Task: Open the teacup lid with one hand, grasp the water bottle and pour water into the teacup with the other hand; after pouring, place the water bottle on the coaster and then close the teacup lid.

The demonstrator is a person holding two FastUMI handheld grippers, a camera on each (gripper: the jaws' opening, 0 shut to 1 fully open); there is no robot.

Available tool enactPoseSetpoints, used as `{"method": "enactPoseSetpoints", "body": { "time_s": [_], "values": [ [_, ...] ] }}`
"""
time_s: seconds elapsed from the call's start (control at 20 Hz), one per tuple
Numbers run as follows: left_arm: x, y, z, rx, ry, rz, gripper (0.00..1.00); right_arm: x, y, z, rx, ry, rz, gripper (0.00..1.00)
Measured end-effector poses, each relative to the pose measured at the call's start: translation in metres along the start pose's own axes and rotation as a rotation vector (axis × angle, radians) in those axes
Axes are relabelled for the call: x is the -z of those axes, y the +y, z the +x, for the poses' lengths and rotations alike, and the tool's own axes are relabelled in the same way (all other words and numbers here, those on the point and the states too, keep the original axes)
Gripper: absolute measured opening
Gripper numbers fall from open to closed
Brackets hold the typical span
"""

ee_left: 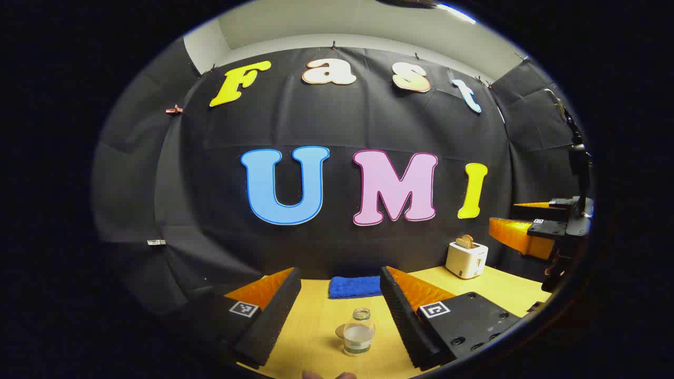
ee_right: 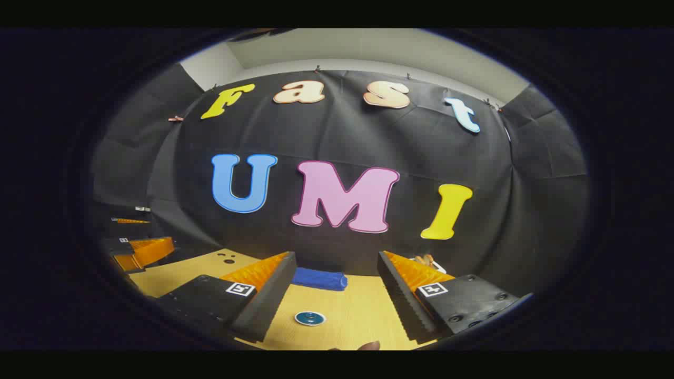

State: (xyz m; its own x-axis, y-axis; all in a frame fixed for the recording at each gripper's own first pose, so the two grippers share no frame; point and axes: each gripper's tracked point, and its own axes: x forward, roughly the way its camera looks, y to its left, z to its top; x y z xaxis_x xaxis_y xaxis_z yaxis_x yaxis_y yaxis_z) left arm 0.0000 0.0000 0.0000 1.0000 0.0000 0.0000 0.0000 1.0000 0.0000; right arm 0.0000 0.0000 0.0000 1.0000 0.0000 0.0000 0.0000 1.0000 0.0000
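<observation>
While both tongs hang wide apart above the yellow desk, each grips nothing.

In the left gripper view the left tongs frame a small clear water bottle, which stands upright on the desk between the two fingers without touching either; its cap is off, it has water inside, and a pale band with a green stripe wraps its lower part, the print too small to read. A round thing sits just behind the bottle, too hidden to name. A folded blue towel lies at the back, a white toaster with bread stands to the right, and the right tongs show at the far right. In the right gripper view the right tongs frame a round blue coaster lying flat on the desk, bare. Square black-and-white tags mark the fingers.
</observation>
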Motion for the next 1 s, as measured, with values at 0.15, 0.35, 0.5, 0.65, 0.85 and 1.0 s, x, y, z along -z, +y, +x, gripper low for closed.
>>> {"method": "enactPoseSetpoints", "body": {
  "time_s": [0.15, 0.35, 0.5, 0.65, 0.85, 1.0],
  "values": [
    [0.008, -0.001, 0.004, 0.0, 0.001, 0.004, 0.95, 0.013, -0.001, 0.004, 0.002, 0.01, 0.013, 0.96],
    [0.028, -0.004, 0.012, 0.003, 0.019, -0.013, 0.95, 0.036, 0.003, 0.01, -0.007, 0.024, 0.014, 0.96],
    [0.045, -0.006, 0.017, 0.002, 0.012, -0.022, 0.95, 0.063, 0.014, 0.013, -0.038, 0.032, 0.024, 0.96],
    [0.069, -0.011, 0.024, 0.005, 0.0, -0.006, 0.95, 0.093, 0.021, 0.016, -0.056, 0.041, 0.019, 0.96],
    [0.1, -0.018, 0.032, 0.015, -0.002, -0.002, 0.95, 0.13, 0.029, 0.022, -0.063, 0.038, 0.033, 0.96],
    [0.128, -0.022, 0.037, 0.022, 0.009, -0.008, 0.95, 0.155, 0.034, 0.028, -0.068, 0.036, 0.015, 0.96]
  ]
}}
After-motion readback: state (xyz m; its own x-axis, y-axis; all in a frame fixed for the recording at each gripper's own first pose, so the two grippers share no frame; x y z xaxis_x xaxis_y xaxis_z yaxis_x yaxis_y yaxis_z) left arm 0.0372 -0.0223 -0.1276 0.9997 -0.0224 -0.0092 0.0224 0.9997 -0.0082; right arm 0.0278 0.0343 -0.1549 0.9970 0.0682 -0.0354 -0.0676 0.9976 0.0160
